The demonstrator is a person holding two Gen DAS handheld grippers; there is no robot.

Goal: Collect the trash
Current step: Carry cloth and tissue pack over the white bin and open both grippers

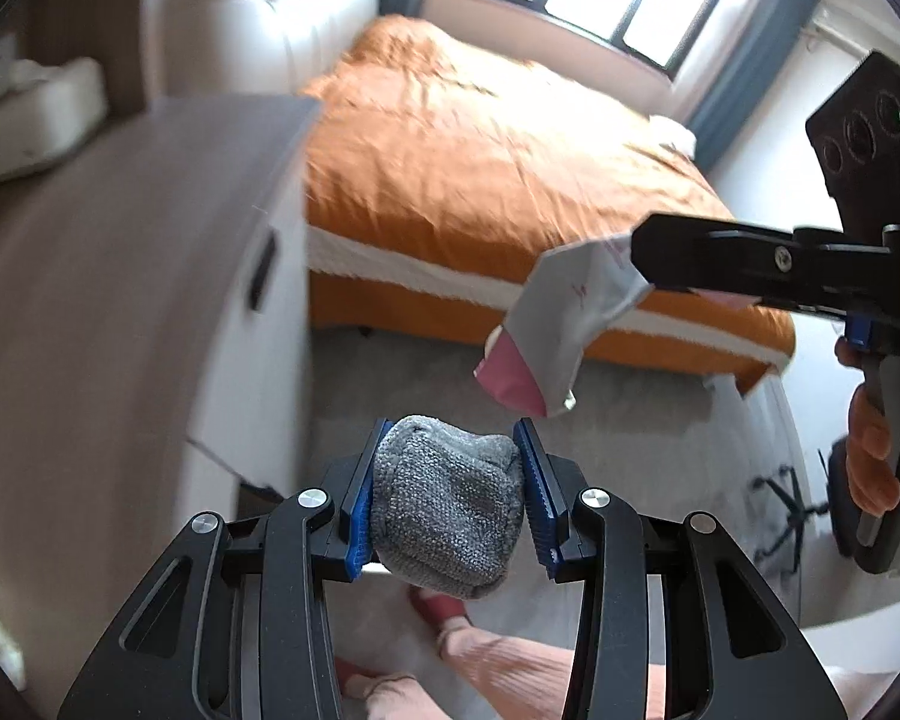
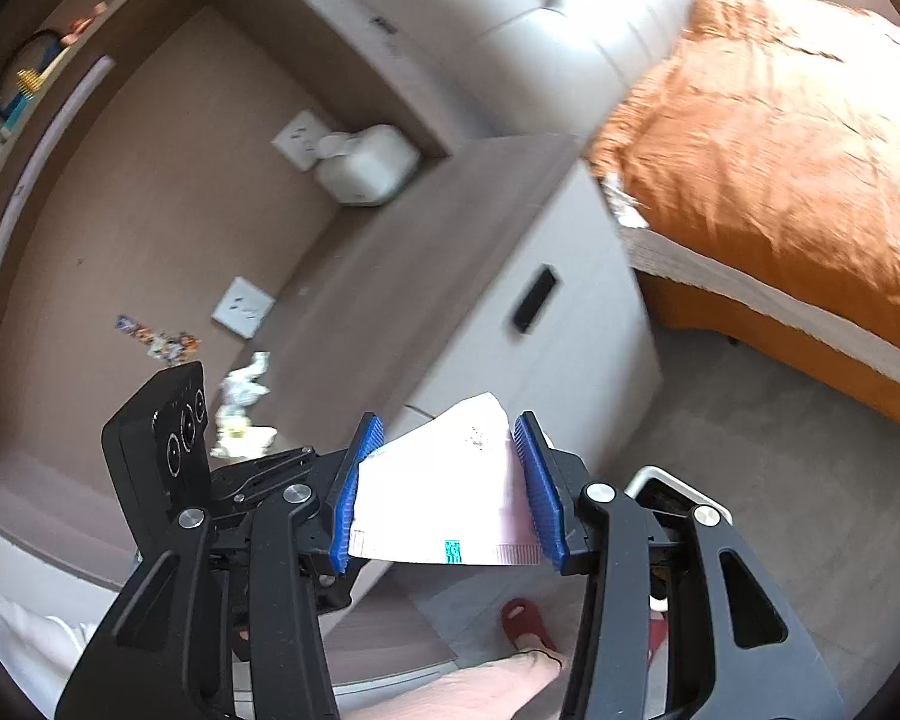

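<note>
**Pink wrapper held, bin close below**

Pink-and-silver foil wrapper point(image 1: 546, 324) sits clamped between the blue pads of the right gripper point(image 2: 447, 486), hanging in the air beside the bedside cabinet point(image 2: 450, 276). The left gripper point(image 1: 447, 492) is clenched on a grey cloth point(image 1: 444, 504). A white-rimmed bin point(image 2: 678, 483) shows just behind the right gripper's fingers, near the floor. The sensible move is probably to bring the wrapper squarely over that opening before loosening the jaws, since light foil can drift. More crumpled paper point(image 2: 243, 408) lies on the cabinet top, likely next.
</note>
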